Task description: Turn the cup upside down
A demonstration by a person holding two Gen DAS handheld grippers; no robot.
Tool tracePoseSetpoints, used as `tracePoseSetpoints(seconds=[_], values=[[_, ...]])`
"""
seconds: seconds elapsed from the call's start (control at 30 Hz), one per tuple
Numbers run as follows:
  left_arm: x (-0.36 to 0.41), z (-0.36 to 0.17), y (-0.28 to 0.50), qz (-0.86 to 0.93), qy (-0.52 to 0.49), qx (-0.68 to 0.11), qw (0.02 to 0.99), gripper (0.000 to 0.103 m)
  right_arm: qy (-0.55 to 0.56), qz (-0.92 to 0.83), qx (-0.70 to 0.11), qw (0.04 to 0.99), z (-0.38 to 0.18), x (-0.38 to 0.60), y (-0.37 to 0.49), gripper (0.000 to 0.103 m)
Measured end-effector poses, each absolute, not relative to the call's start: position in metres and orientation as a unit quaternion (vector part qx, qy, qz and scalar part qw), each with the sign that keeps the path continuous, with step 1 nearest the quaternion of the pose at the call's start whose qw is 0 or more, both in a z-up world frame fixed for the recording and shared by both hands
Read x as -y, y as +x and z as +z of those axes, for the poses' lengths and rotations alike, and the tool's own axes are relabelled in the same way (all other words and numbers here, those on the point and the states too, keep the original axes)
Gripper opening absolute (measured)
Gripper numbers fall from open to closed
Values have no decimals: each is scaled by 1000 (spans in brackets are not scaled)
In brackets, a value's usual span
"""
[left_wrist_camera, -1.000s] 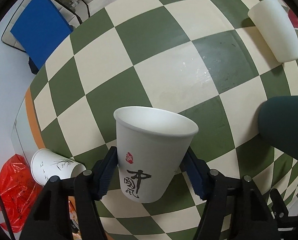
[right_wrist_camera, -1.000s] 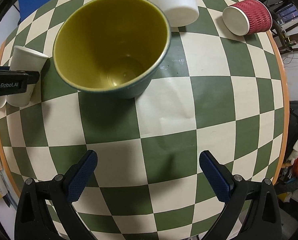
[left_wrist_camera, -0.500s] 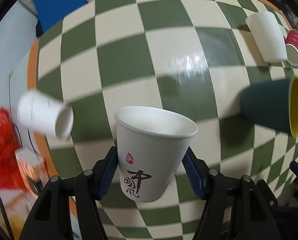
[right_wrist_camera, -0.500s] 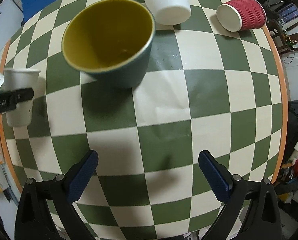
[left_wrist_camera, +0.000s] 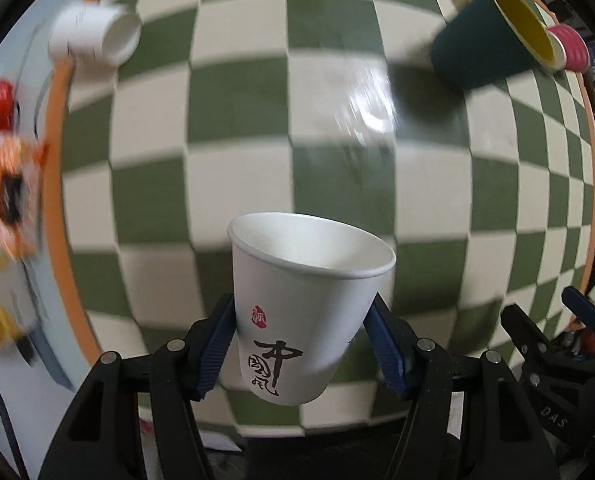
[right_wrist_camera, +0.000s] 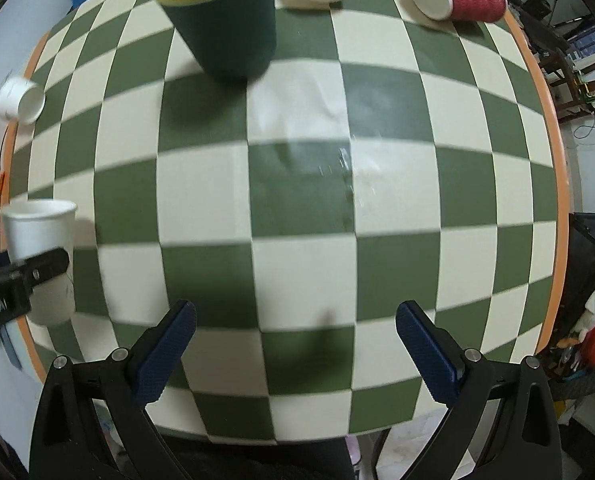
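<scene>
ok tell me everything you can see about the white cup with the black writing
The white paper cup looks like thin paper with a rolled rim, a plain white inside, black brush-style characters and a small red seal mark on its side. Nothing is visible inside. It is mouth-up, slightly tilted, clamped at mid-height between the blue ribbed pads of the left hand-held gripper. The right wrist view shows it near the left edge of the checkered table; whether it touches the tabletop is unclear.

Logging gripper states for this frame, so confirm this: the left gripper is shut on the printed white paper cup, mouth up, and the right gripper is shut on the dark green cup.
One part is wrong. The right gripper is open and empty; the dark green cup stands apart on the checkered table, as the right wrist view shows. The left gripper is indeed shut on the printed white paper cup, mouth up.
</scene>
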State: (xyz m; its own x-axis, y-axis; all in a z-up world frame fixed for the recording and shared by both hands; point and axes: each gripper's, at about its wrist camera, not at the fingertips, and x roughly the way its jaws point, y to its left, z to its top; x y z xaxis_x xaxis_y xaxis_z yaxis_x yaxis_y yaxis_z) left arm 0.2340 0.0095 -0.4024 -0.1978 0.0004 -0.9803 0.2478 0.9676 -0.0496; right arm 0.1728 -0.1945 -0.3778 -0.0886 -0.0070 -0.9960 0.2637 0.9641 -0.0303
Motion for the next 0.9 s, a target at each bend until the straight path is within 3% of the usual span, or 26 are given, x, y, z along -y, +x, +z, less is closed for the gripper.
tracePoseSetpoints(seconds=[0.4, 0.63, 0.9], values=[[33, -425, 140, -110, 10, -788, 606, 62, 88, -106, -737, 661, -385, 232, 84, 102], [66, -446, 132, -104, -64, -802, 585, 62, 88, -122, -746, 649, -398, 267, 52, 101], [84, -443, 138, -97, -37, -802, 588, 63, 99, -136, -744, 647, -398, 287, 45, 101]])
